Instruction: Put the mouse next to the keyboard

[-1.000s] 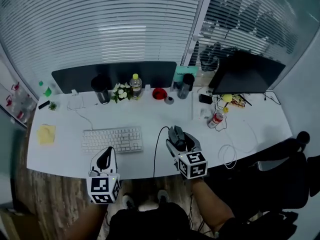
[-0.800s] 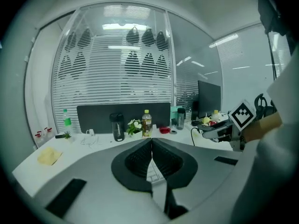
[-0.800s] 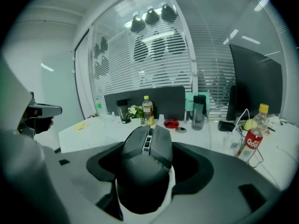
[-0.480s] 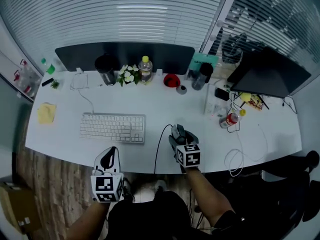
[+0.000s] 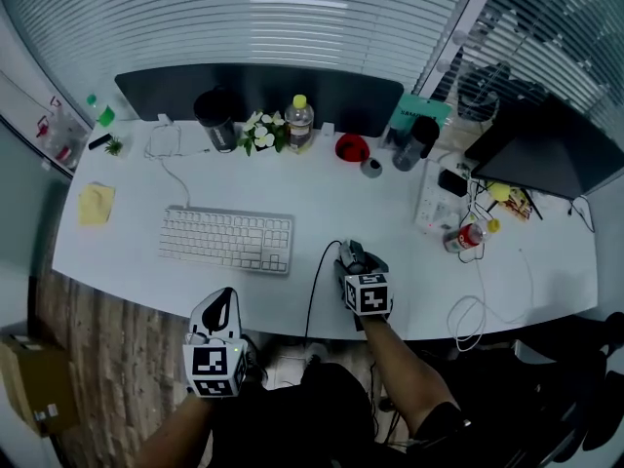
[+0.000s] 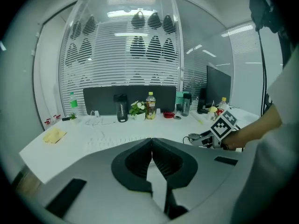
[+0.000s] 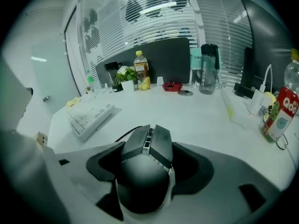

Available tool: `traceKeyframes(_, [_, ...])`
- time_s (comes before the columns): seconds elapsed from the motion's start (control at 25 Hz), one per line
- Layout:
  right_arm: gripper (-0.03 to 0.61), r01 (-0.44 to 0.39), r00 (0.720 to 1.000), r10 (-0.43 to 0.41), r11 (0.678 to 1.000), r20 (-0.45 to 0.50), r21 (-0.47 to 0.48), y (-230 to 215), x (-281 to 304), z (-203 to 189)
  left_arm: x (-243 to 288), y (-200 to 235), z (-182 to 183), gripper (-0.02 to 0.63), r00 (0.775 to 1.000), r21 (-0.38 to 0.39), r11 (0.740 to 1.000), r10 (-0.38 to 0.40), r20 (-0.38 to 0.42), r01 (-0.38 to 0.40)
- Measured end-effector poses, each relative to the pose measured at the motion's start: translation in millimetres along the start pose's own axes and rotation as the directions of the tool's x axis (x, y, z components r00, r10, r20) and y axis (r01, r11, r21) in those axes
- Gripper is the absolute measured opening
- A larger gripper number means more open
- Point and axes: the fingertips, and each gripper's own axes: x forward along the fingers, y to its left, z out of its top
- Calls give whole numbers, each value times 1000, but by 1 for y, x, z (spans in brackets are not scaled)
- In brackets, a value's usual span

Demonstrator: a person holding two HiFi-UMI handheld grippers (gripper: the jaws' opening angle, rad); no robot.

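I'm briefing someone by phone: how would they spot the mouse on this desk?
On the white desk, look right of the white keyboard, near the front edge. The mouse sits clamped in the right gripper: dark, angular, trailing a black cable.

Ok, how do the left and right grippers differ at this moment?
The left gripper's jaws are together with nothing between them; the right gripper's are spread wide, clamped on the dark mouse. The left gripper hangs at the desk's near edge, while the right gripper is over the desk, right of the keyboard. Both carry a marker cube.
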Motion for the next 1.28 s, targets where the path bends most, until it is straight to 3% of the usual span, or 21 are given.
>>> traceKeyframes(0.28, [308,44,999,-45,997,-8,-62,3,8,-2,-4,8,-7,29,1000,-35,999,4,-3,-4])
traceKeyframes(0.68, [319,63,998,-64,995,-12,-80,2,7,-1,-11,12,-7,31,1000,-26,1000,-10,-1,10])
traceKeyframes(0.8, [356,70,997,-71,993,-13,-91,1,6,2,-14,17,-3,31,1000,-26,1000,-10,9,10])
traceKeyframes(1.0, [363,58,998,-54,994,38,-92,12,-21,24,-22,23,16,31,998,-20,999,-38,47,39])
traceKeyframes(1.28, [353,12,987,3,996,160,-90,40,-86,81,-33,29,59,29,980,-28,988,-147,131,152])
